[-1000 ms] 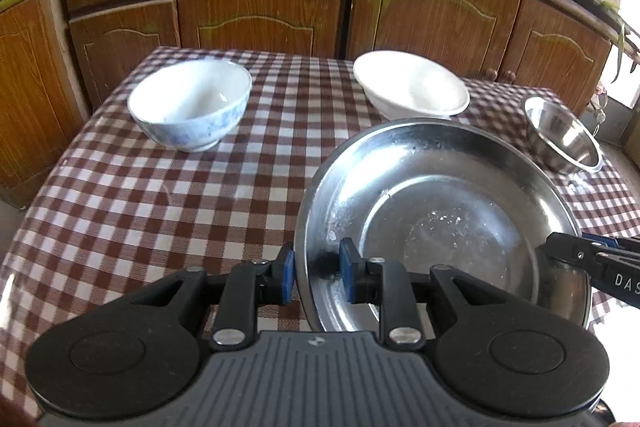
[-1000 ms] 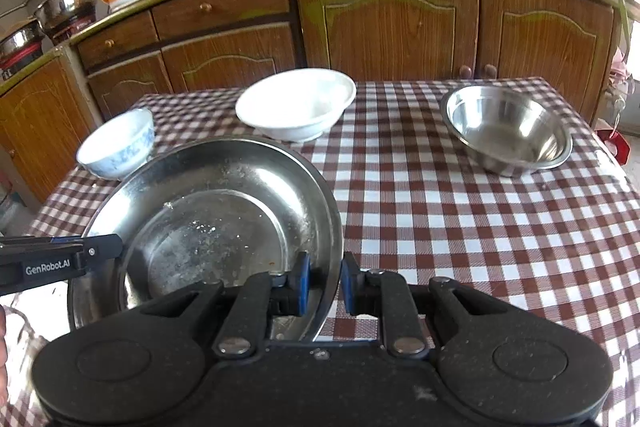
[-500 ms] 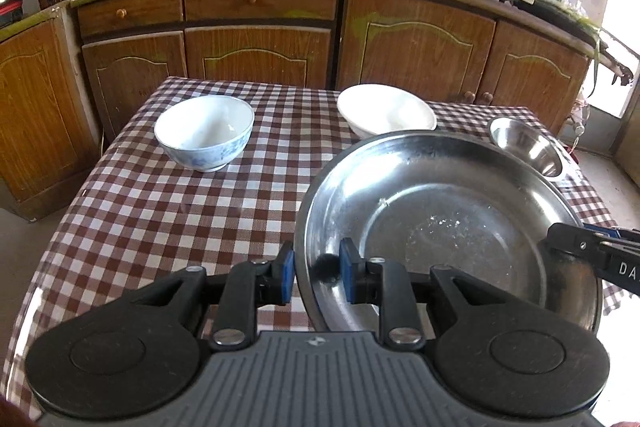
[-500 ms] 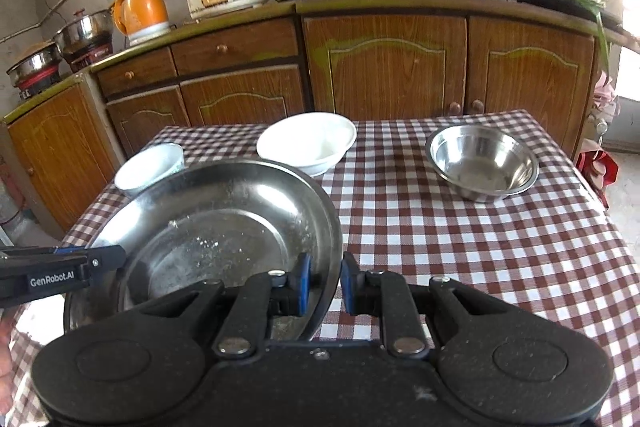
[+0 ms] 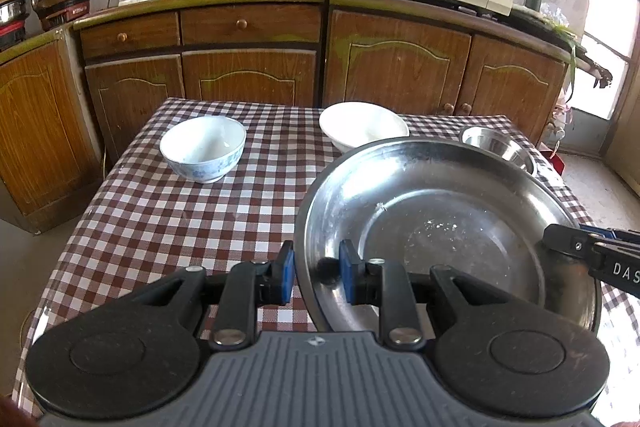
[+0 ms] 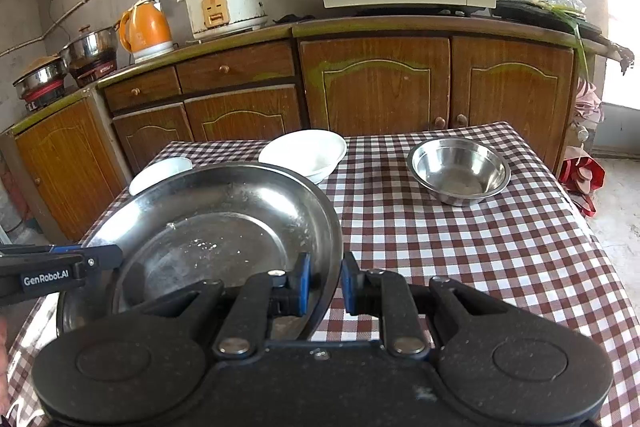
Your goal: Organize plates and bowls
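We've got the left gripper (image 5: 316, 277) and right gripper (image 6: 325, 285) each pinching opposite rims of the steel plate (image 5: 440, 223), held above the checked table (image 5: 168, 223).

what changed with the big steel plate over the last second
Both grippers, left gripper and right gripper, have lifted the steel plate up and back from the table, each staying clamped on its rim. The blue-patterned bowl, white bowl and steel bowl stayed put.
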The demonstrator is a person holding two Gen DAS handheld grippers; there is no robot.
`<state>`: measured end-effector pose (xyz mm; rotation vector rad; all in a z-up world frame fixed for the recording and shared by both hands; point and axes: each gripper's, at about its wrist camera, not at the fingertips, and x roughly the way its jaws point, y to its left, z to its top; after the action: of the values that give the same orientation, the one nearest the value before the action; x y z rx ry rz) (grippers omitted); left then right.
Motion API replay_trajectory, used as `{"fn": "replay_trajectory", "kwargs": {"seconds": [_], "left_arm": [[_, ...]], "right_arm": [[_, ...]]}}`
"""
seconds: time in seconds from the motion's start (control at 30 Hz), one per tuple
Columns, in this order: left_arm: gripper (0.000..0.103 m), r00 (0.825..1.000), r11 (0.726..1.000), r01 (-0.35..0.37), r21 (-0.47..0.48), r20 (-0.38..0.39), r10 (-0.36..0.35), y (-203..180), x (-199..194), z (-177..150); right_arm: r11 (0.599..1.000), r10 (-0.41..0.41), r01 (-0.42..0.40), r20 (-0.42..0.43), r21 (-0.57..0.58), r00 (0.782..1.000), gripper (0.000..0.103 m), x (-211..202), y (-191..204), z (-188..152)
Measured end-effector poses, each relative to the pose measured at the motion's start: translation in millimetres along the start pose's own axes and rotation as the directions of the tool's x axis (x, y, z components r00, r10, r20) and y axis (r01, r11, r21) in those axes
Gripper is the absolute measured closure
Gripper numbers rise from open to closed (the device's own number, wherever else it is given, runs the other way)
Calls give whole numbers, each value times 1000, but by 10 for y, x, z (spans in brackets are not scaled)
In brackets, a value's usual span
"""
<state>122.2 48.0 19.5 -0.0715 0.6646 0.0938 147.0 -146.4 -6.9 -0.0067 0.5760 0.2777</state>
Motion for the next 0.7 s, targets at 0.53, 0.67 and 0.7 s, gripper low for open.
{"fn": "replay_trajectory", "kwargs": {"seconds": [0.53, 0.67, 0.7], "left_arm": [[78, 999, 1000, 16, 21, 30, -17, -125, -342, -137], [78, 999, 1000, 21, 19, 34, -21, -137, -398, -161], [78, 999, 1000, 21, 19, 36, -22, -134, -409, -169]], "right_arm": [[1000, -6, 6, 52, 5, 999, 81, -454, -69, -68], [1000, -8, 7, 61, 5, 998, 81, -539, -77, -90], [1000, -8, 8, 63, 5, 998, 81, -559, -78, -97]]}}
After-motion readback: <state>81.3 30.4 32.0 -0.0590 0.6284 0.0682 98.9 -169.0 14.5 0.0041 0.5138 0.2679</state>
